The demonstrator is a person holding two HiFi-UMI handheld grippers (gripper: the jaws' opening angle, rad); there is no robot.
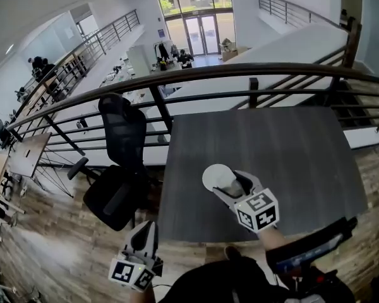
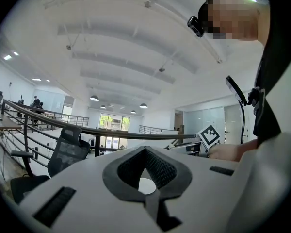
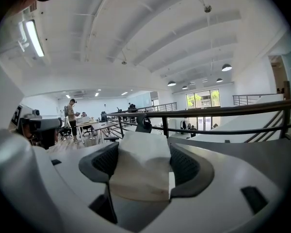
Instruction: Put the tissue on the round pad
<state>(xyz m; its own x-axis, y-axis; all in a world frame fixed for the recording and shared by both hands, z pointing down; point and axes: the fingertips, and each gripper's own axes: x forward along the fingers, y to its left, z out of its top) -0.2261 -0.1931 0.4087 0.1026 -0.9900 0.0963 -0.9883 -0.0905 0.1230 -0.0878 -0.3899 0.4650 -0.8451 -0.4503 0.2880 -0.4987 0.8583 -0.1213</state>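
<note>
A folded white tissue [image 3: 140, 171] sits between the dark pads of my right gripper [image 3: 144, 149], which is shut on it. In the head view the right gripper [image 1: 228, 183] is over the near part of the dark grey table [image 1: 290, 150]. Its tips are at a white round shape [image 1: 213, 175] that looks like the round pad. There I cannot tell the tissue from that pad. My left gripper [image 1: 145, 229] hangs low at the left, off the table beside its front corner. In the left gripper view its jaws [image 2: 145, 152] meet at the tips with nothing between them.
A black office chair [image 1: 121, 163] stands close to the table's left edge. A dark metal railing [image 1: 240, 74] runs behind the table, with an open drop beyond it. Wooden floor [image 1: 57, 232] lies to the left and right of the table.
</note>
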